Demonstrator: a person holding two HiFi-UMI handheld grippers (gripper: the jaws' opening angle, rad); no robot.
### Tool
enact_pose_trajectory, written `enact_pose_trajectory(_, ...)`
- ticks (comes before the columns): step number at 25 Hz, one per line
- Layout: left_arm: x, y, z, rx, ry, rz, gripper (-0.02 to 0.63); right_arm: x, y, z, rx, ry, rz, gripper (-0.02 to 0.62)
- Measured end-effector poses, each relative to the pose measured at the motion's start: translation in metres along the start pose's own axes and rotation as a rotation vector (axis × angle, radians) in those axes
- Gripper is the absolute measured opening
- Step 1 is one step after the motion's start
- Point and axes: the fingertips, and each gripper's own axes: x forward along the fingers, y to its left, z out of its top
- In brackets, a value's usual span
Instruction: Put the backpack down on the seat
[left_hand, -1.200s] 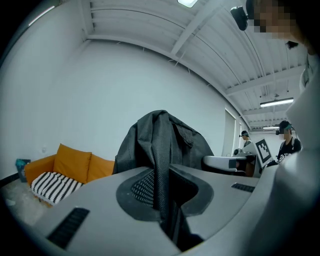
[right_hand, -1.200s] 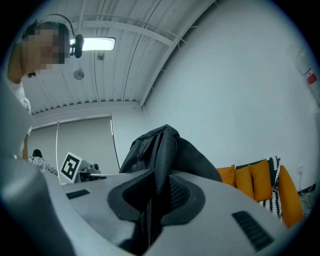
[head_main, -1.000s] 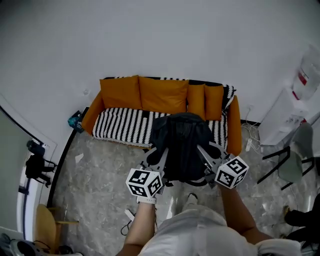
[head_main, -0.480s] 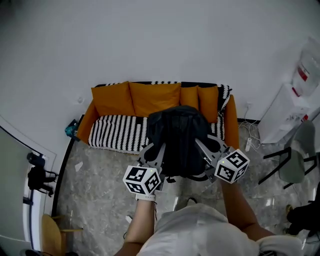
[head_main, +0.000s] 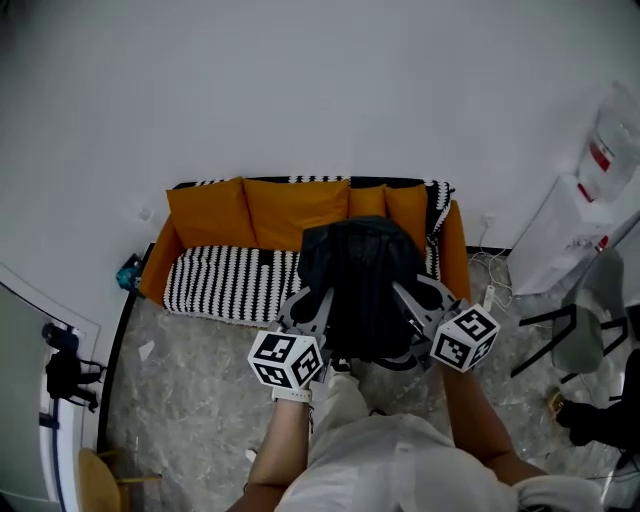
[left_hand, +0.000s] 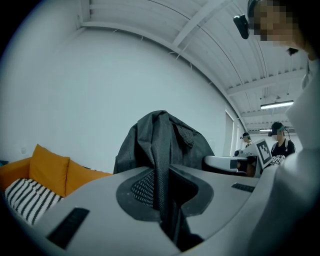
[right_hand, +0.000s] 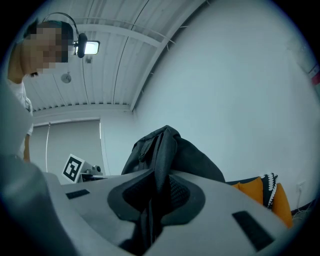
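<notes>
A black backpack (head_main: 362, 285) hangs in the air between my two grippers, in front of an orange sofa. My left gripper (head_main: 318, 308) is shut on a strap of the backpack (left_hand: 161, 165) at its left side. My right gripper (head_main: 408, 305) is shut on fabric of the backpack (right_hand: 161, 160) at its right side. The sofa seat (head_main: 230, 280) has a black-and-white striped cover and lies below and beyond the bag. The lower part of the backpack hides the right portion of the seat.
Orange cushions (head_main: 290, 208) line the sofa back against a white wall. A water dispenser (head_main: 585, 230) and a chair (head_main: 580, 330) stand at the right. Marbled floor (head_main: 190, 380) lies in front of the sofa. Other people (left_hand: 281, 145) stand far off in the left gripper view.
The sofa has slid left and up in the head view while the backpack and both grippers kept their place; the grips have not changed.
</notes>
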Motion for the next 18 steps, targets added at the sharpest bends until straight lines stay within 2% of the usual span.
enact_pose_trajectory(11, 0.120, 0.086, 0.009, -0.028, 0.055, -0.104, 0.055, 0.094, -0.097, 0.004, 0.035, 0.008, -0.110, 0.048)
enact_pose_trajectory(18, 0.188, 0.133, 0.031, -0.024, 0.069, -0.175, 0.055, 0.151, -0.149, 0.021, 0.032, -0.016, -0.169, 0.048)
